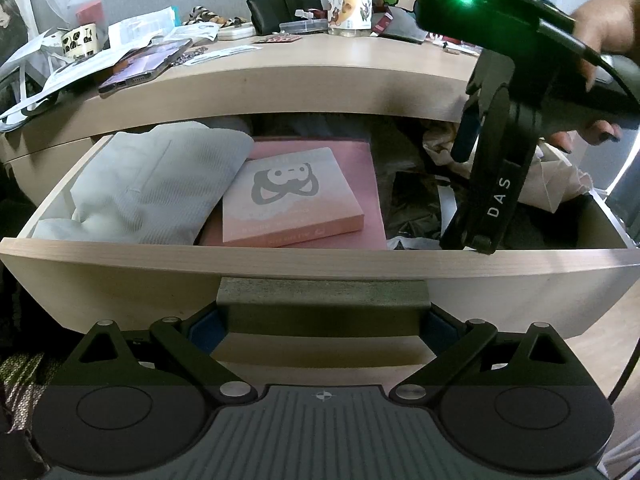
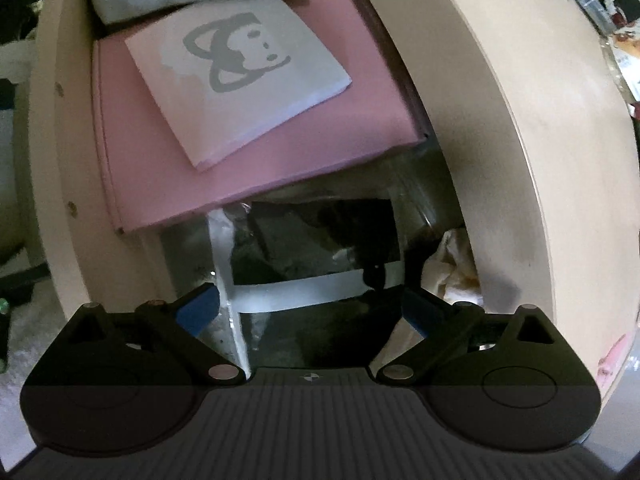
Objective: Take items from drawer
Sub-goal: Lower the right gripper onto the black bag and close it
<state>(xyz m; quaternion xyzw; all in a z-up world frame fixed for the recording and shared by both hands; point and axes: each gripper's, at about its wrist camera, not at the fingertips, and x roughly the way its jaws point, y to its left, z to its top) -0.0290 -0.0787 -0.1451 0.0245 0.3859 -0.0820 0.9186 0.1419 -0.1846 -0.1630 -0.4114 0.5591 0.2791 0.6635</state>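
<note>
- Under the desk top point(image 1: 320, 76), the drawer point(image 1: 280, 264) is pulled out and full of things. It is made of smooth, pale wood.
- At the drawer's left side lies a soft, grey folded cloth point(image 1: 148, 184) with thin ribs.
- Next to the cloth lies a big flat pink box point(image 2: 256, 152), and a small square box with a cat face point(image 1: 288, 196) rests on top of it, turned a bit crooked. Both look like hard, smooth card.
- To the right of the pink box sits a dark crinkly bag point(image 2: 320, 240) with a shiny see-through wrap and a pale strip across it. Crumpled cream paper point(image 1: 560, 184) sits past that, at the drawer's right end.
- Down in the right part of the drawer is the right gripper point(image 2: 310, 312), held by a hand point(image 1: 600, 40). Its fingers are spread wide, and the dark bag lies right in front of them and between them. So the right gripper is much nearer to the things than the left one. It holds nothing that I can see.
- Out in front of the drawer is the left gripper point(image 1: 322, 328). Its fingers are spread wide on each side of the grey handle point(image 1: 322, 292). I cannot tell if they touch it.
</note>
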